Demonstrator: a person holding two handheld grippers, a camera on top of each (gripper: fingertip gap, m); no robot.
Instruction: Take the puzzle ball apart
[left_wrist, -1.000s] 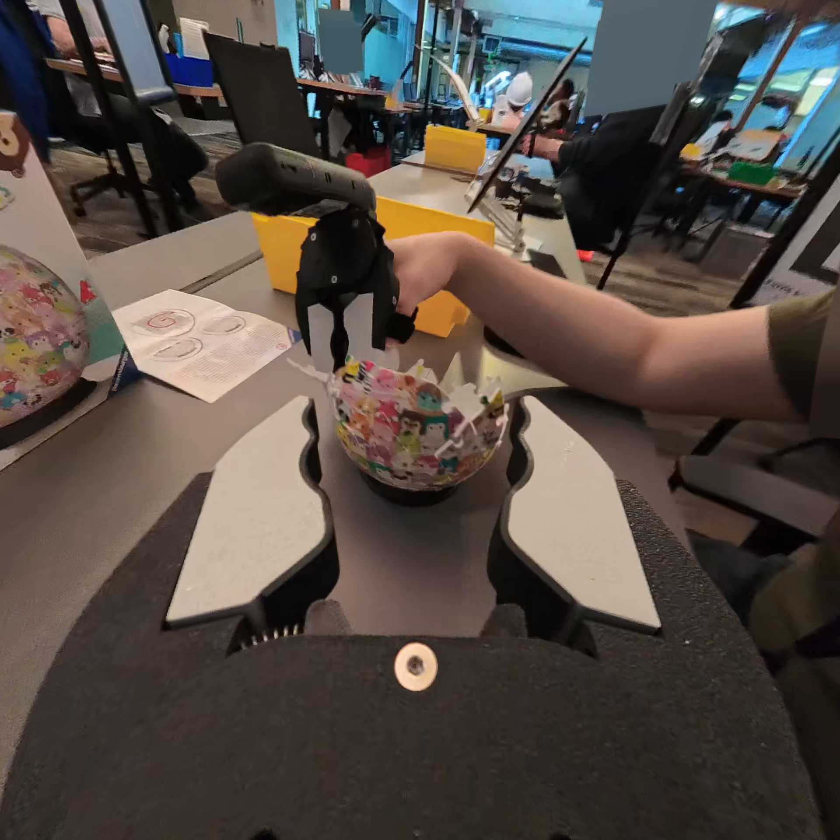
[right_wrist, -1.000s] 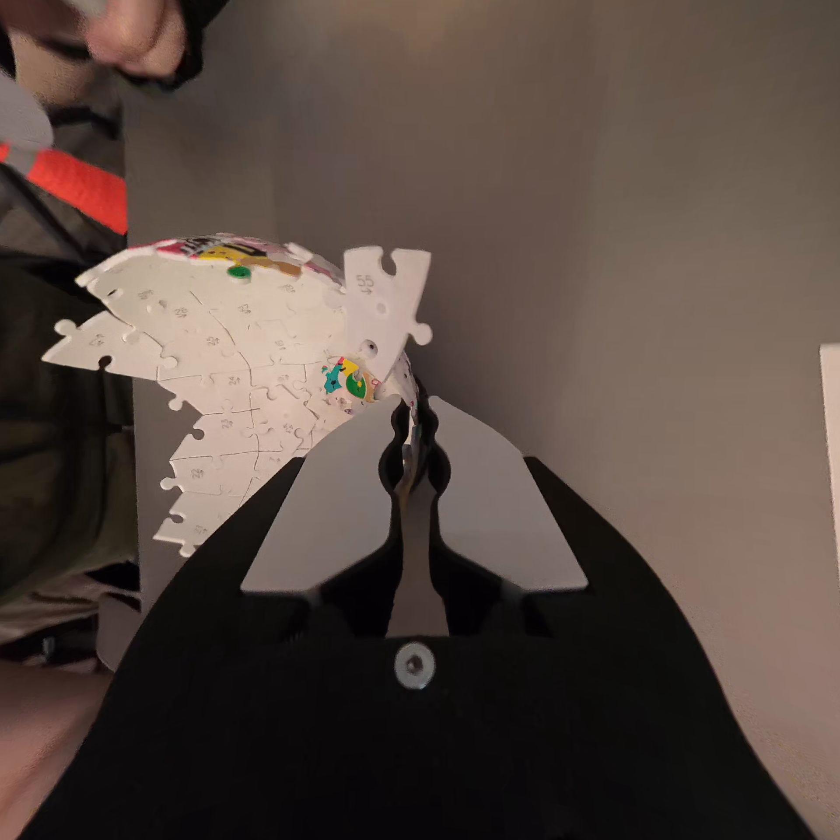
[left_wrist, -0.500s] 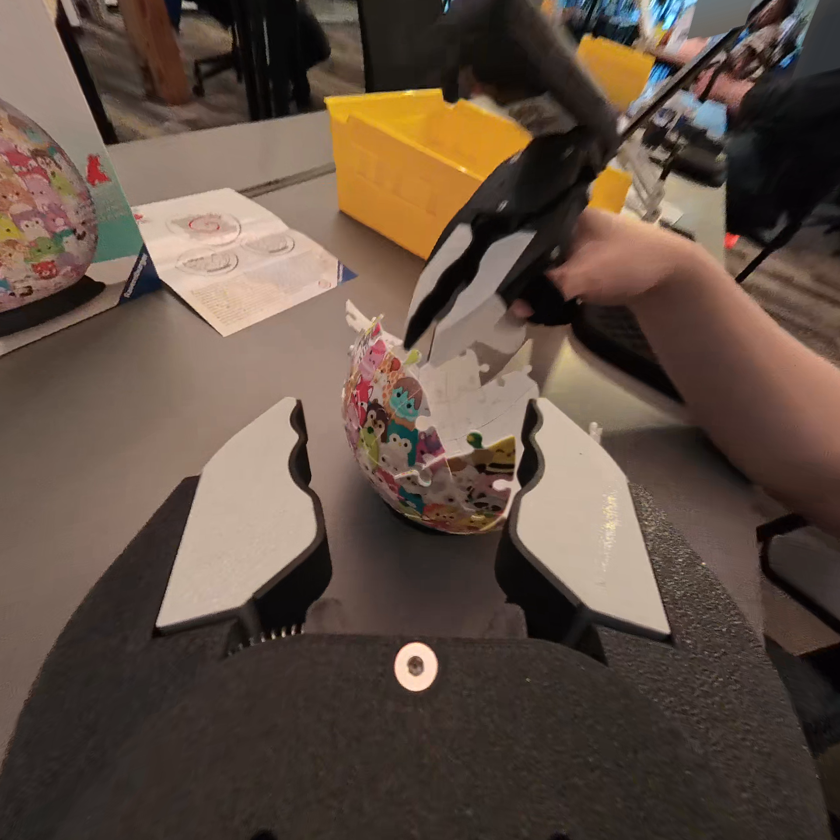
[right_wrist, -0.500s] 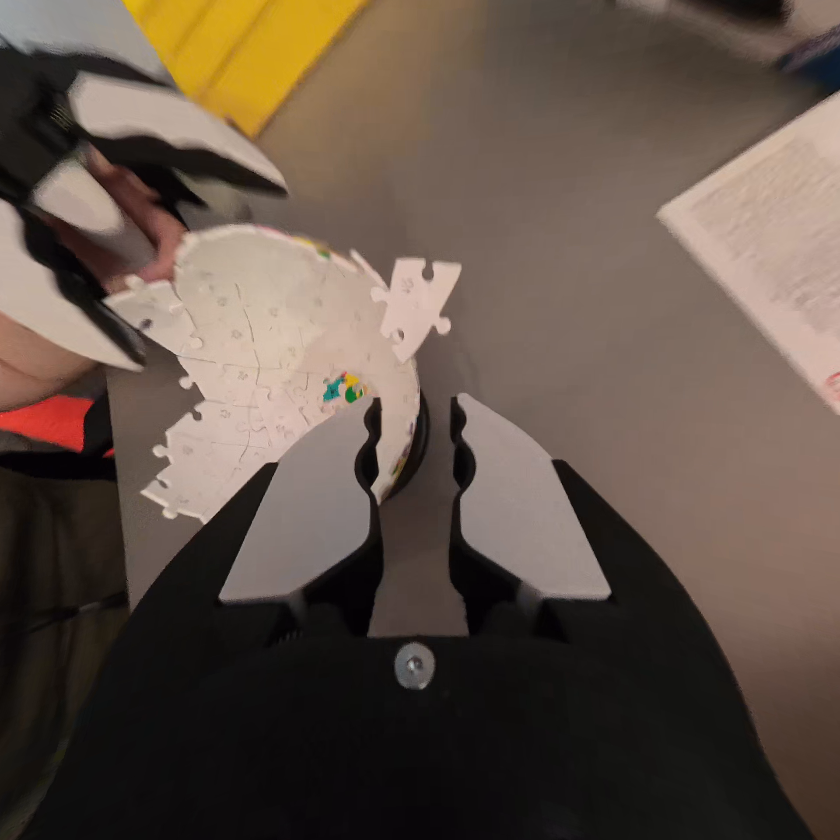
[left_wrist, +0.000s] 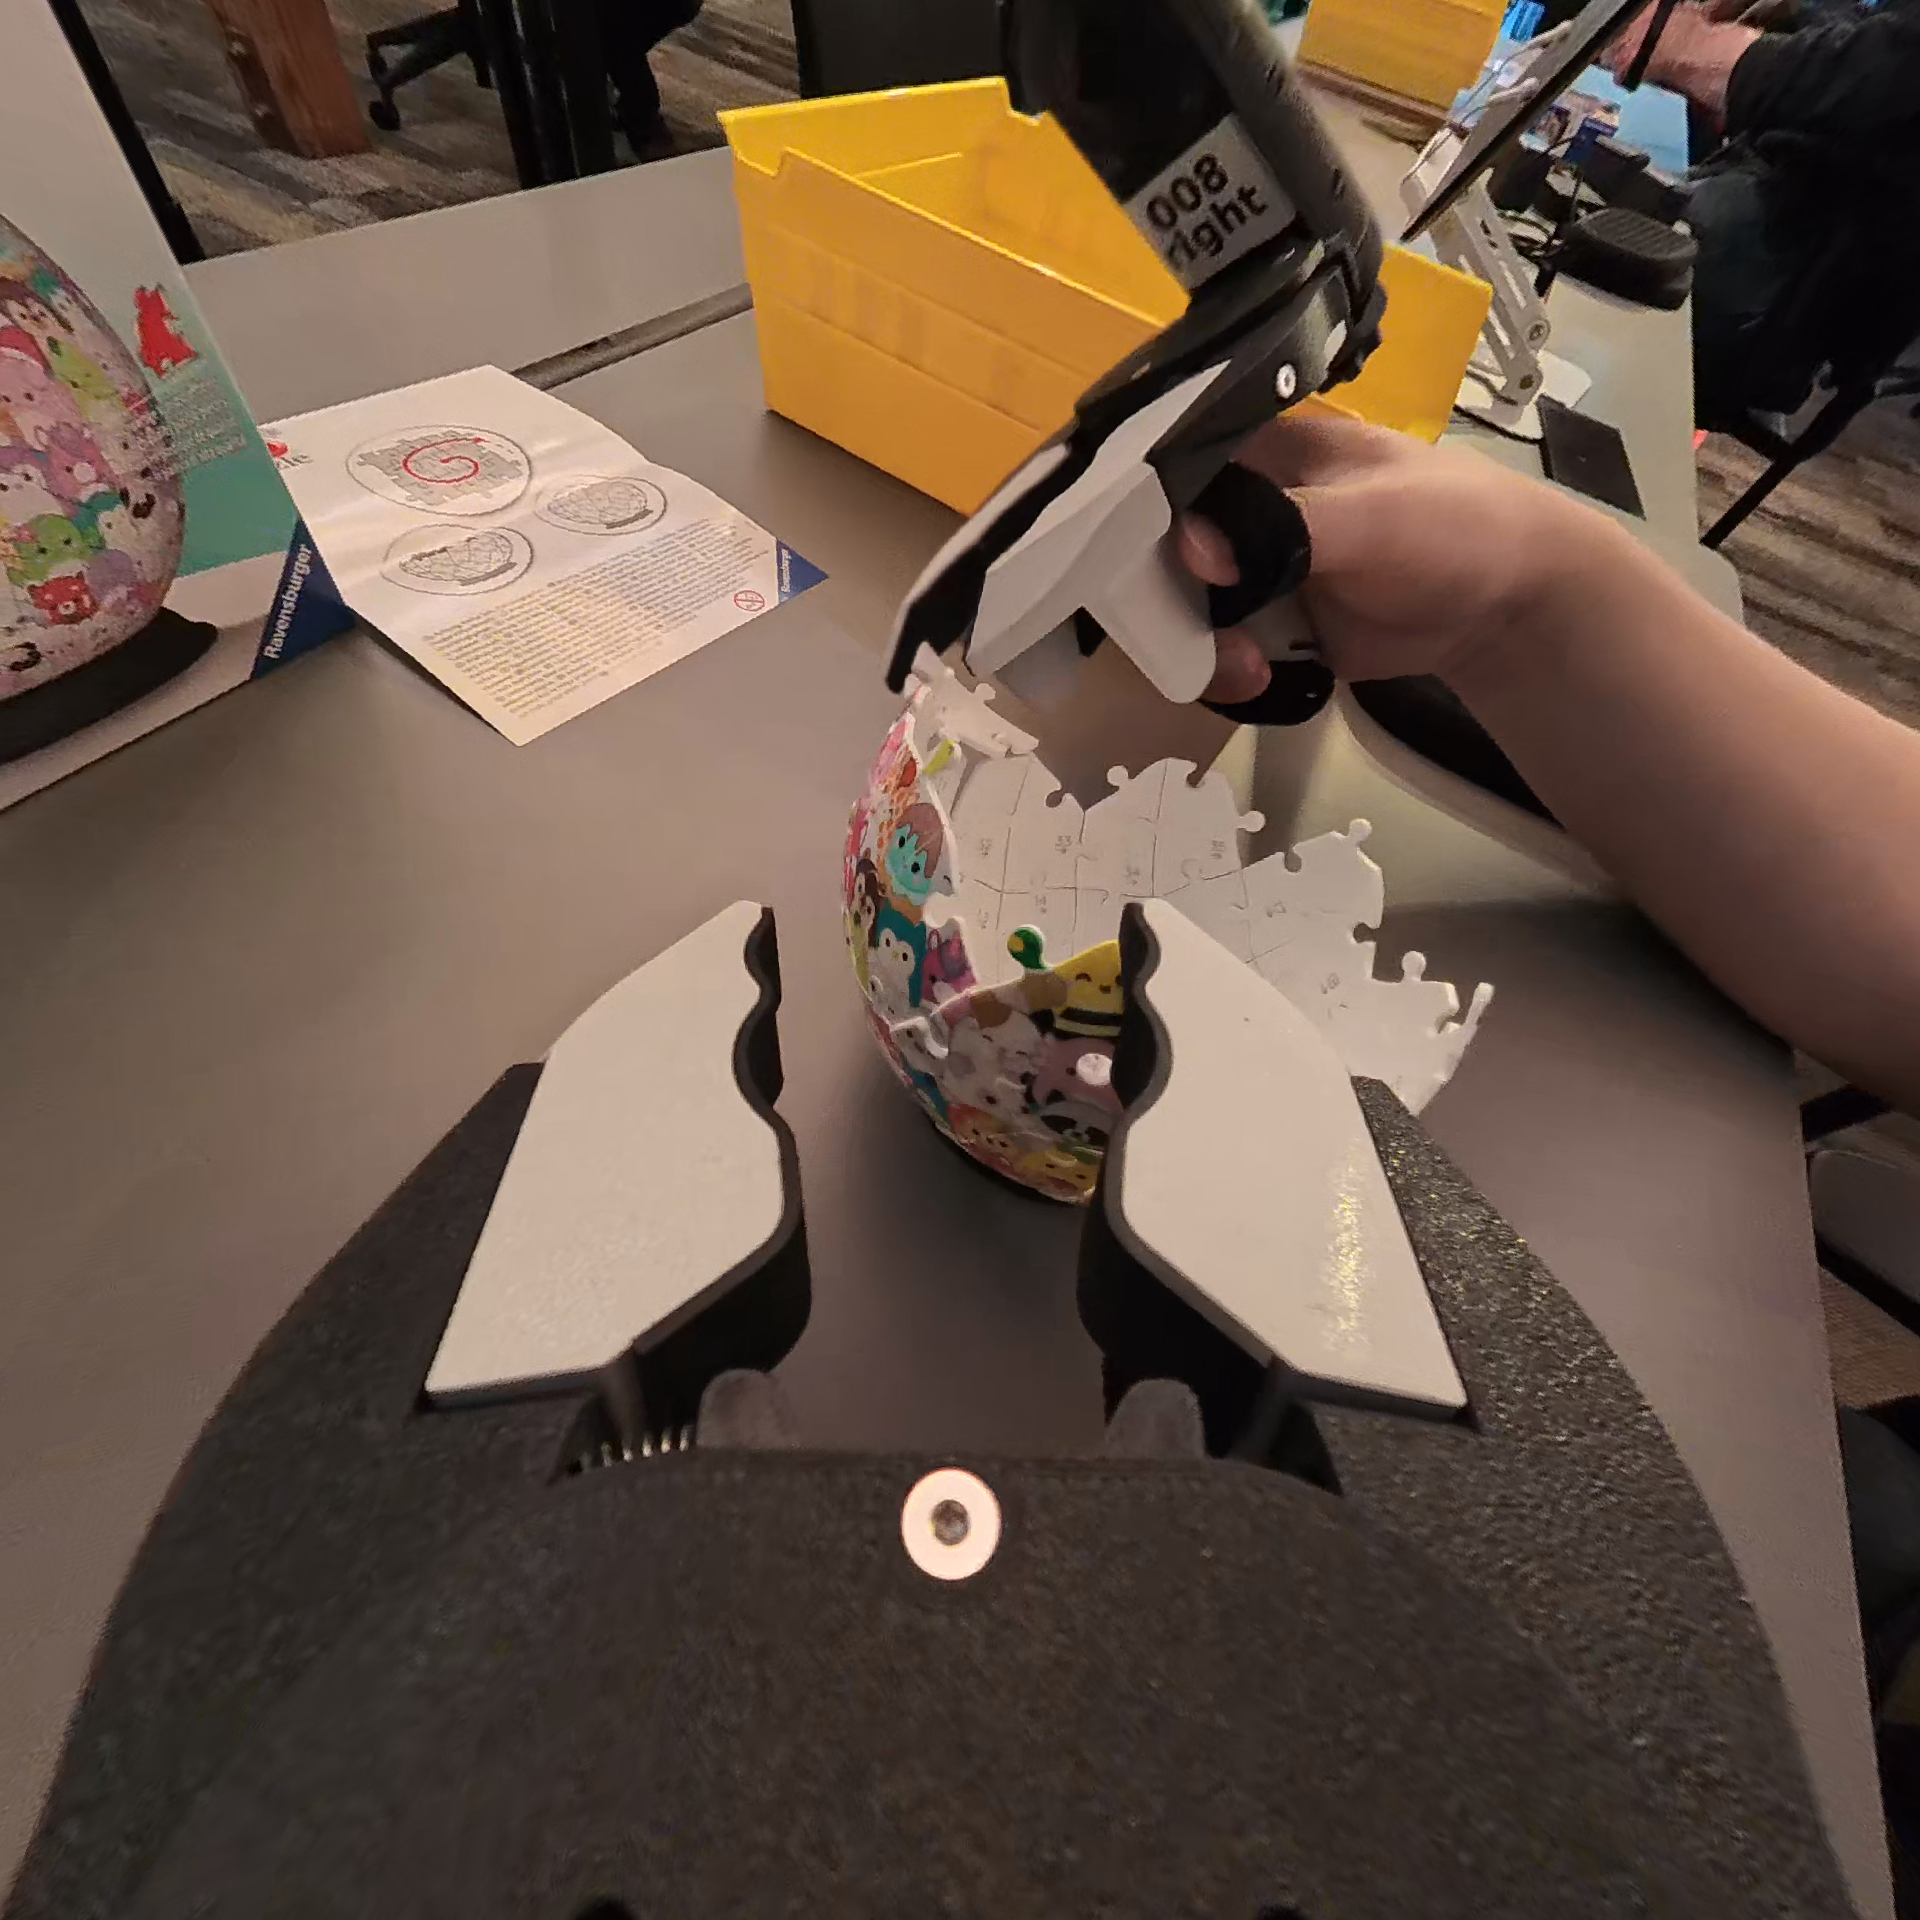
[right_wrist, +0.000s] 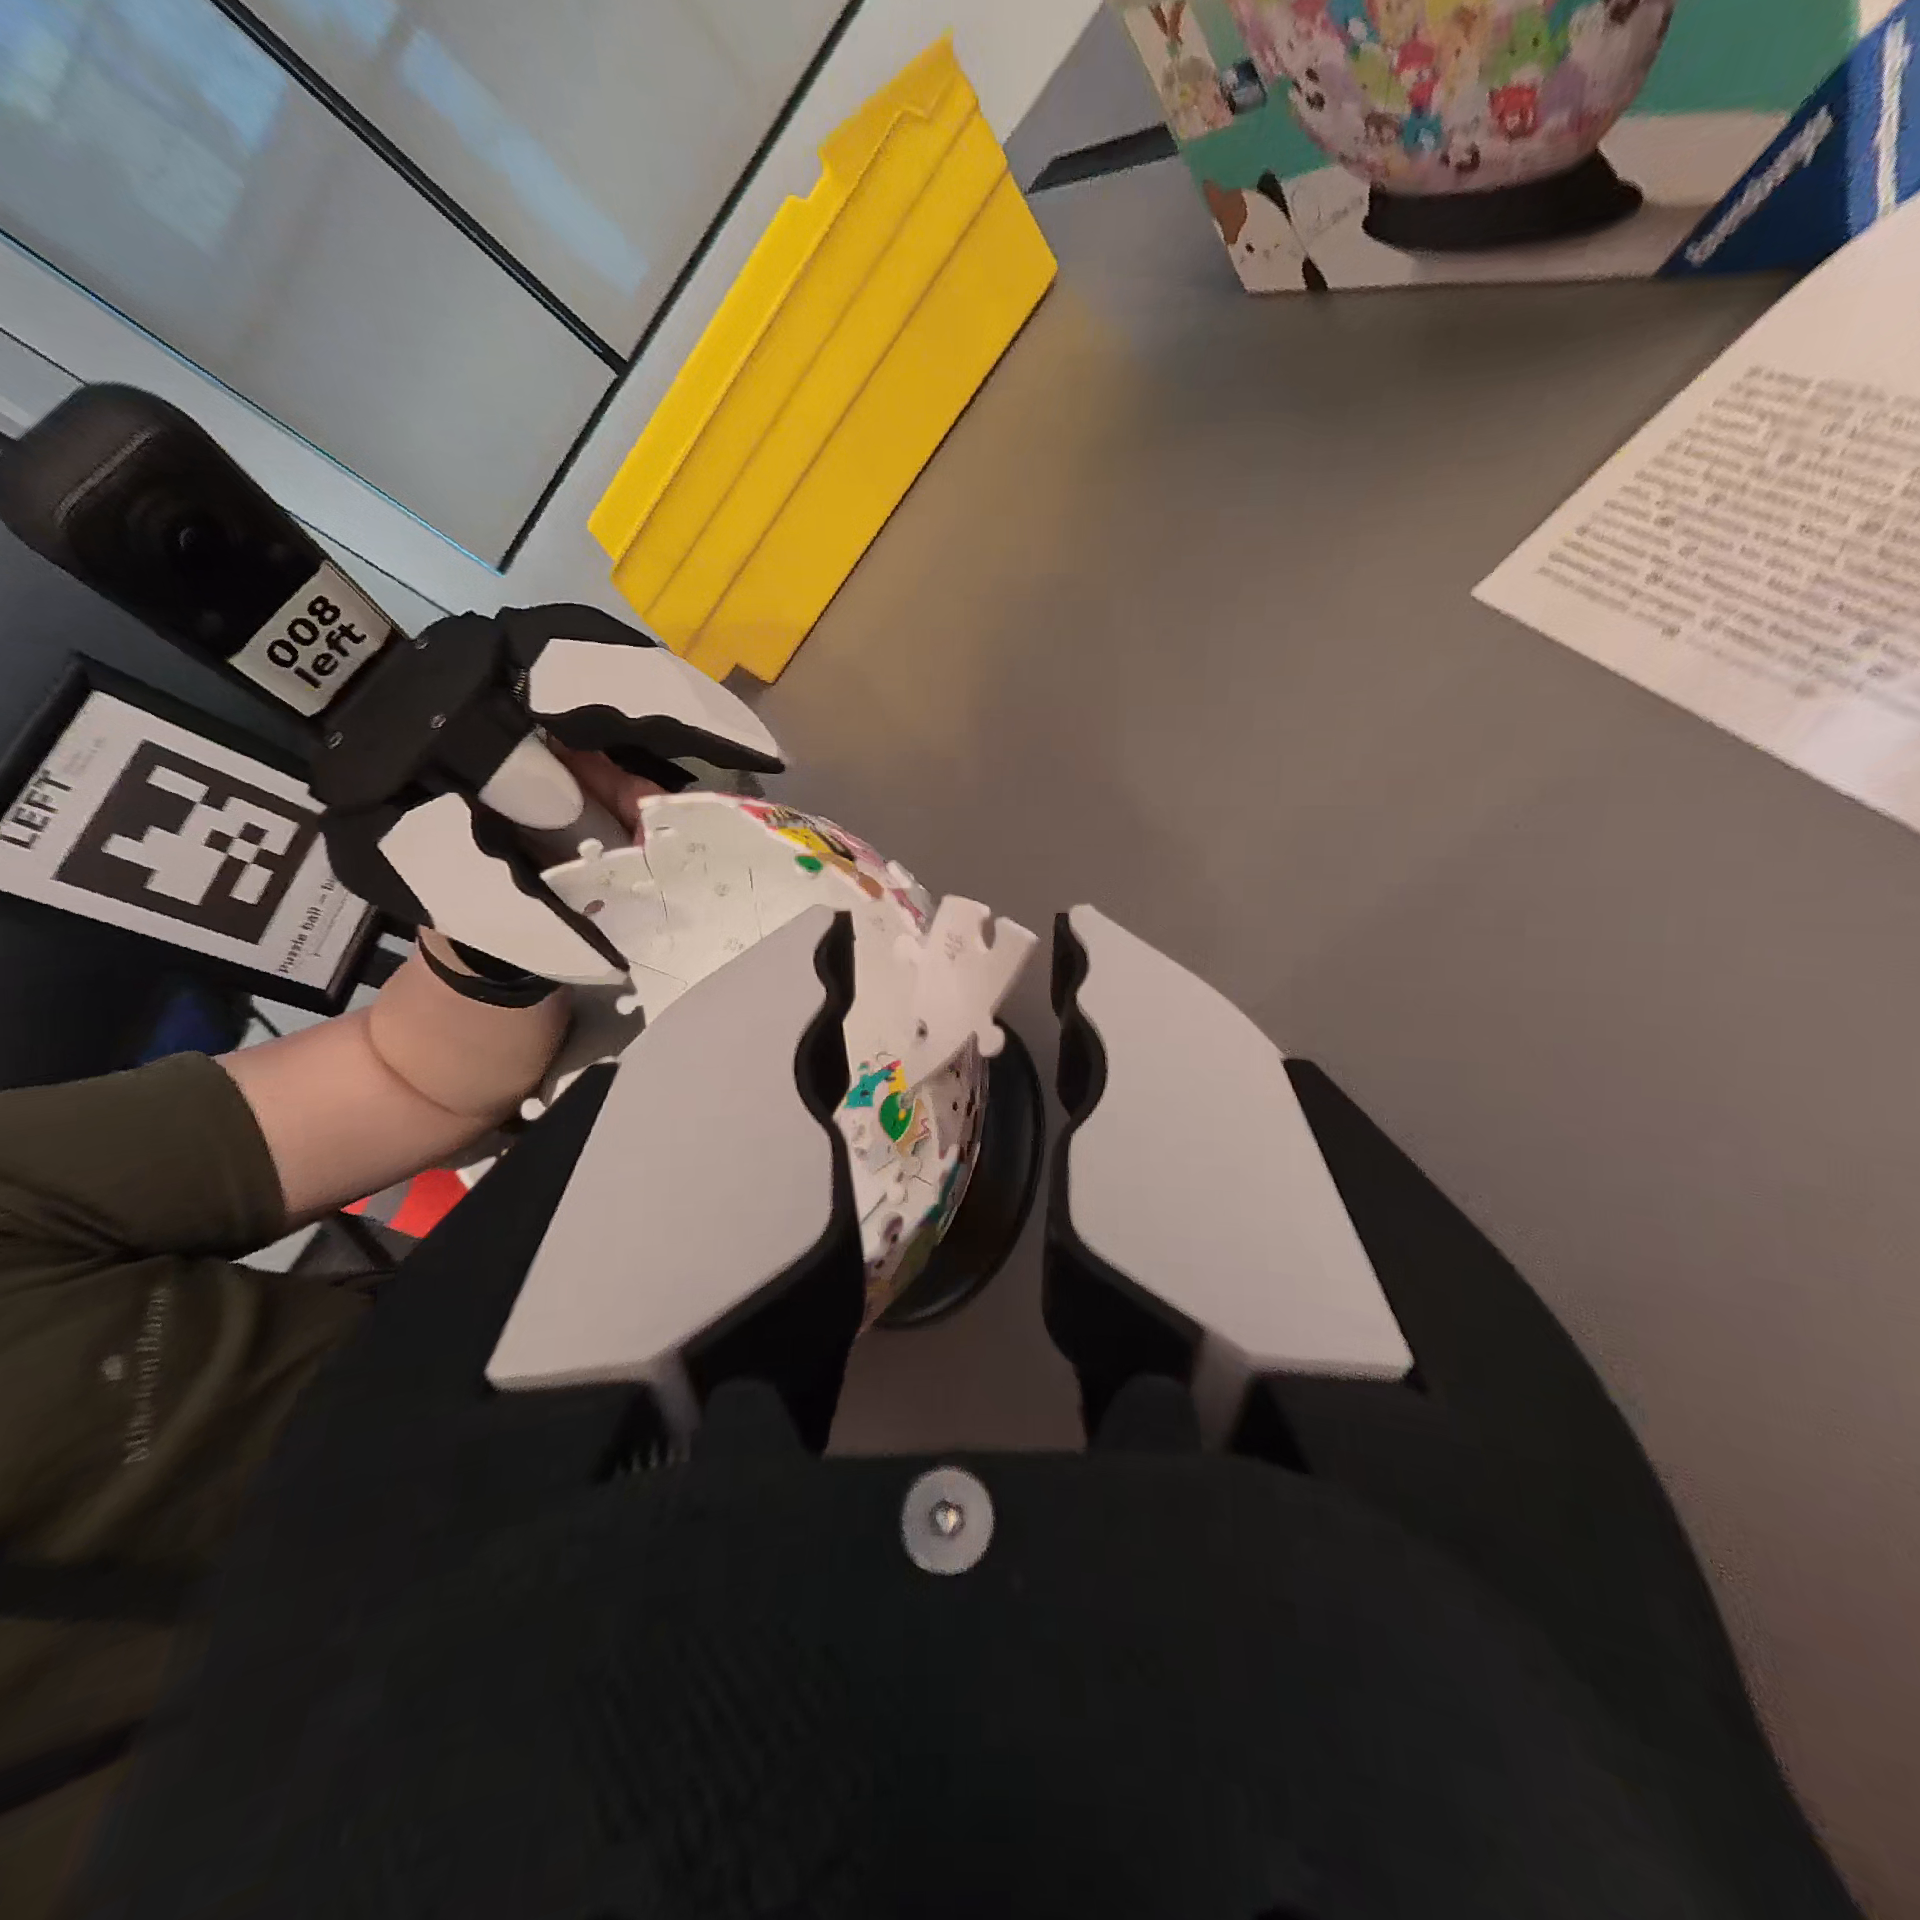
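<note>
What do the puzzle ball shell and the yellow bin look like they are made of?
Puzzle ball: probably thin rigid plastic, since curved interlocking pieces hold a bowl shape; printed outside, plain matte white inside. Yellow bin: apparently moulded plastic, with a smooth, uniform, slightly glossy stepped wall.

Puzzle ball (left_wrist: 940, 997) on table (left_wrist: 436, 914), bin (left_wrist: 935, 281) behind, leaflet (left_wrist: 540, 540) left.

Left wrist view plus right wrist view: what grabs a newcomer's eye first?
The half-dismantled puzzle ball at the centre of the grey table: a tilted, colourful shell with its white, jagged inside showing, on a black stand. Next, the two open tongs closing in on it: the right tongs over a loose rim piece, the left tongs low in front. Behind sits a bright yellow bin.
</note>
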